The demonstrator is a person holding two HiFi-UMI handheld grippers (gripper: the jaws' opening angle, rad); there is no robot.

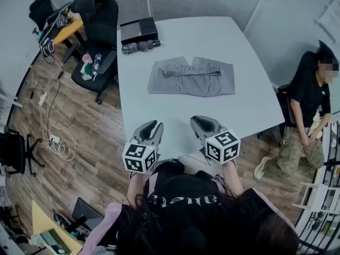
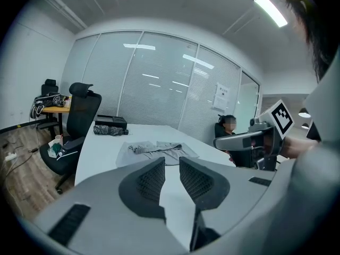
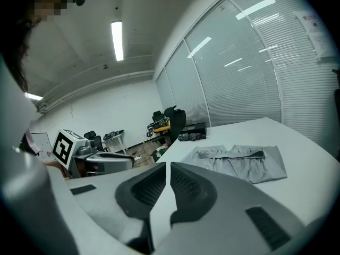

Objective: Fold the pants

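Grey pants [image 1: 191, 77] lie flat in a folded rectangle on the middle of the white table [image 1: 223, 36], also seen as pants [image 2: 156, 150] and pants [image 3: 241, 161] in the two gripper views. Both grippers hover at the table's near edge, well short of the cloth. My left gripper [image 1: 154, 123] is open by a small gap with nothing between its jaws [image 2: 171, 161]. On the other side, my right gripper [image 1: 200, 120] has its jaws almost together, only a thin slit between them and nothing in it [image 3: 168, 166].
A black box [image 1: 138, 30] and a folded dark umbrella [image 1: 139, 46] sit at the table's far left corner. A black office chair [image 1: 98, 20] stands to the left of the table. A person [image 1: 308, 100] sits off the right edge.
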